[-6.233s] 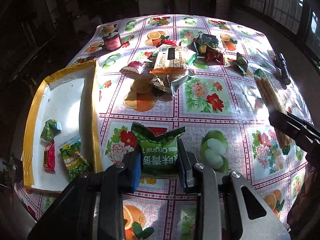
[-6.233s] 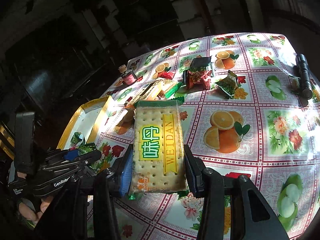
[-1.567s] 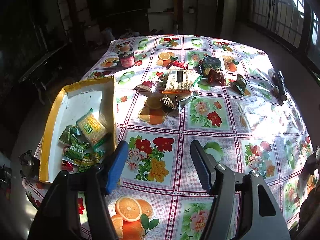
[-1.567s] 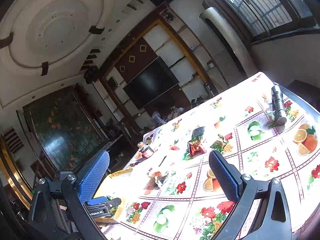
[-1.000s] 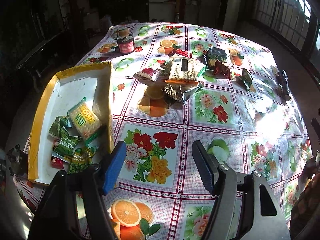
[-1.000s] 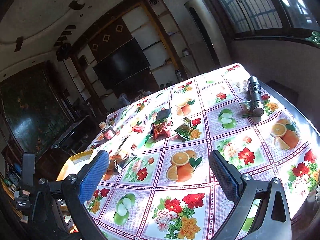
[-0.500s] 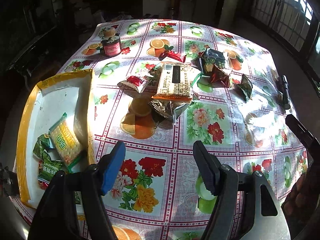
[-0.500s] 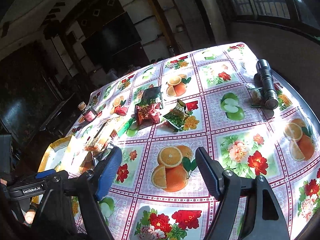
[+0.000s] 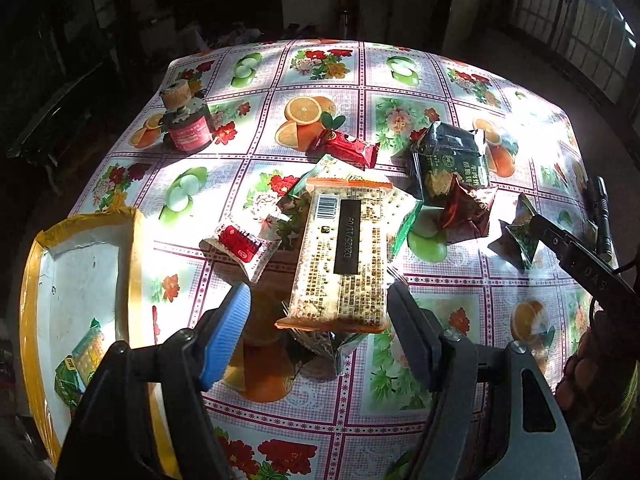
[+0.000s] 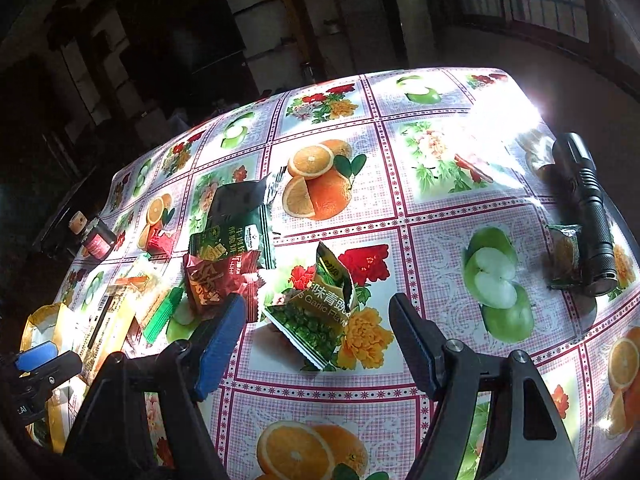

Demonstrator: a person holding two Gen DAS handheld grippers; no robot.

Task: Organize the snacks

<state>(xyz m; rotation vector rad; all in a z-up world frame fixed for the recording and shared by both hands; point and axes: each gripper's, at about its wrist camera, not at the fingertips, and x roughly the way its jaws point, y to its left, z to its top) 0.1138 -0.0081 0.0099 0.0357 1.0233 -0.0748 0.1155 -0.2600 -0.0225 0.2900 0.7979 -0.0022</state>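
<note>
My left gripper (image 9: 318, 322) is open, its jaws on either side of the near end of a long cracker pack (image 9: 344, 254) lying label-down on a heap of snacks. A small white-and-red packet (image 9: 240, 242) lies just left of it. The yellow-rimmed white tray (image 9: 86, 276) at the left holds several packets (image 9: 78, 364). My right gripper (image 10: 316, 338) is open, its jaws around a green pea packet (image 10: 320, 314) on the tablecloth. A dark red packet (image 10: 216, 276) and a dark green bag (image 10: 236, 220) lie to its left.
A red jar (image 9: 187, 126) stands at the table's far left. A red candy bar (image 9: 344, 147) lies behind the heap. A black torch (image 10: 592, 212) and a small packet (image 10: 564, 256) lie at the right edge. The right gripper's finger (image 9: 580, 264) shows at the right of the left wrist view.
Both grippers have moved forward and down over the table. The left one now frames the cracker pack, the right one the green pea packet. Both stay open.
</note>
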